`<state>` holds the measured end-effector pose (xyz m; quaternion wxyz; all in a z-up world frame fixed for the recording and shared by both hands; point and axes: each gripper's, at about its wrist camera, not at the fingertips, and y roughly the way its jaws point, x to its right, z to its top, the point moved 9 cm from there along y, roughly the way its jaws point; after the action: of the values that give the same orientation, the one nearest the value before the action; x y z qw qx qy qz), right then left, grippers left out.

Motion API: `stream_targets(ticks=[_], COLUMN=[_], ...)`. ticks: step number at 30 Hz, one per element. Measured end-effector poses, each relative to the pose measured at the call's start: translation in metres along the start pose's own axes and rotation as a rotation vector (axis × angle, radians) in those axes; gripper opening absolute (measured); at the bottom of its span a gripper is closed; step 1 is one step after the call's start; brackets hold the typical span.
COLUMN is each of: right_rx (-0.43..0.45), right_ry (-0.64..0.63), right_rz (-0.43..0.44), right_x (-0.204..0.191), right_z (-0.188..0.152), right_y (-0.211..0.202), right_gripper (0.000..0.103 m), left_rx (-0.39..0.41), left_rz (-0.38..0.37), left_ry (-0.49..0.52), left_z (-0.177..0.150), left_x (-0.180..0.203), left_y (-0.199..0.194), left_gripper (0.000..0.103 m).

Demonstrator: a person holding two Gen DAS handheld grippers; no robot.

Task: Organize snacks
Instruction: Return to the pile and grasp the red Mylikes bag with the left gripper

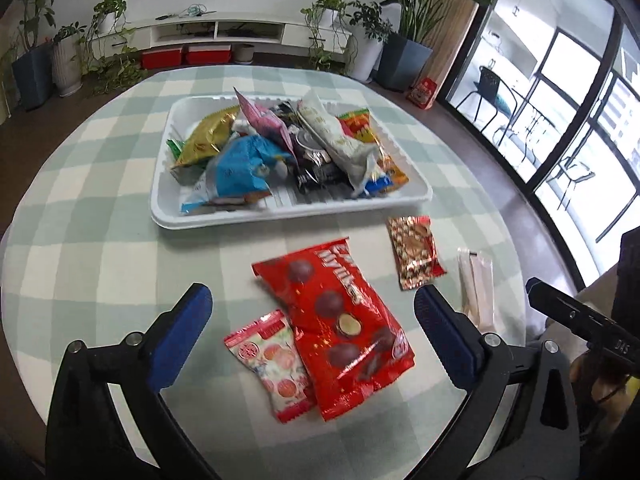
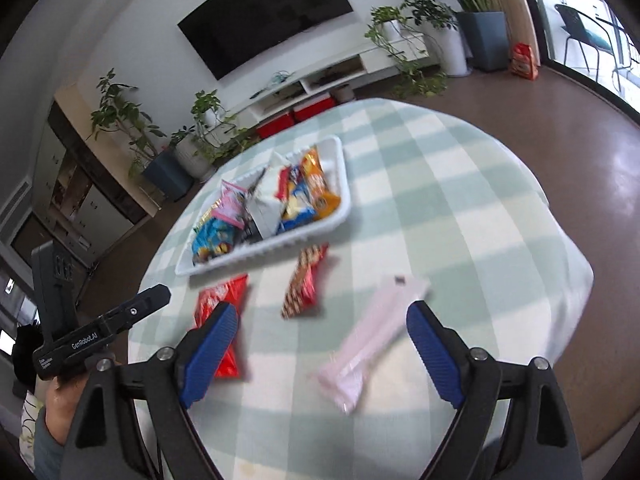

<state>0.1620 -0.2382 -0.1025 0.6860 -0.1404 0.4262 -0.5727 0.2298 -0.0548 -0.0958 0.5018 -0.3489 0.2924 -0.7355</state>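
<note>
The left gripper [image 1: 314, 314] hangs over the big red bag [image 1: 336, 326] of chocolate balls. Its jaws are wide open and hold nothing. The right gripper [image 2: 322, 334] hangs over the pale pink packet [image 2: 372, 332]. Its jaws are wide open too, and empty.

The white tray [image 1: 288, 216] sits at 12 o'clock from the red bag, on the checked surface [image 1: 100, 248]. It is already heaped with snacks. Four snacks lie outside it, all on the near side.

I think the job now is to pick up these loose snacks and put them in the tray. To do it well, each hand should come straight down so one finger lands on each side of its snack. The red bag is puffy and slippery, so pinch it near the middle and squeeze gently. It lies partly on the small pink-and-white packet [image 1: 274, 364] at its 8 o'clock, so lift it slowly or the little one may slide. The pink packet is long and thin, so grab it across its short side.

The left view shows the small packet; the right view does not, because a blue finger hides that spot. The left view also shows the shiny brown packet [image 1: 416, 256] sharply at 2 o'clock from the red bag. The right view shows the whole pink packet, which the left view cuts off behind its finger.
</note>
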Motion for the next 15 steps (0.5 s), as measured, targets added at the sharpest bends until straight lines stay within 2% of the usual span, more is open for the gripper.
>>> stream_targets(ticks=[6,11,13,15], right_rx=[-0.036,-0.035,-0.038,-0.042], right_ry=[0.027,0.032,0.039,0.041], right_rz=[-0.016,-0.011,-0.007,-0.005], right_x=[0.007,0.009,0.011,0.012], right_z=[-0.021,-0.026,-0.027,-0.028], right_y=[0.002,0.002,0.002,0.002], right_gripper=[0.089,0.089,0.089,0.089], left_rx=[-0.023,-0.051,-0.071,-0.09], left_rz=[0.042,0.071,0.072,0.066], left_ry=[0.067,0.091,0.101,0.107], left_z=[-0.01,-0.008,-0.009,-0.012], left_x=[0.024,0.021,0.02,0.02], left_y=[0.013,0.03,0.038,0.046], left_gripper=[0.102,0.101,0.094,0.079])
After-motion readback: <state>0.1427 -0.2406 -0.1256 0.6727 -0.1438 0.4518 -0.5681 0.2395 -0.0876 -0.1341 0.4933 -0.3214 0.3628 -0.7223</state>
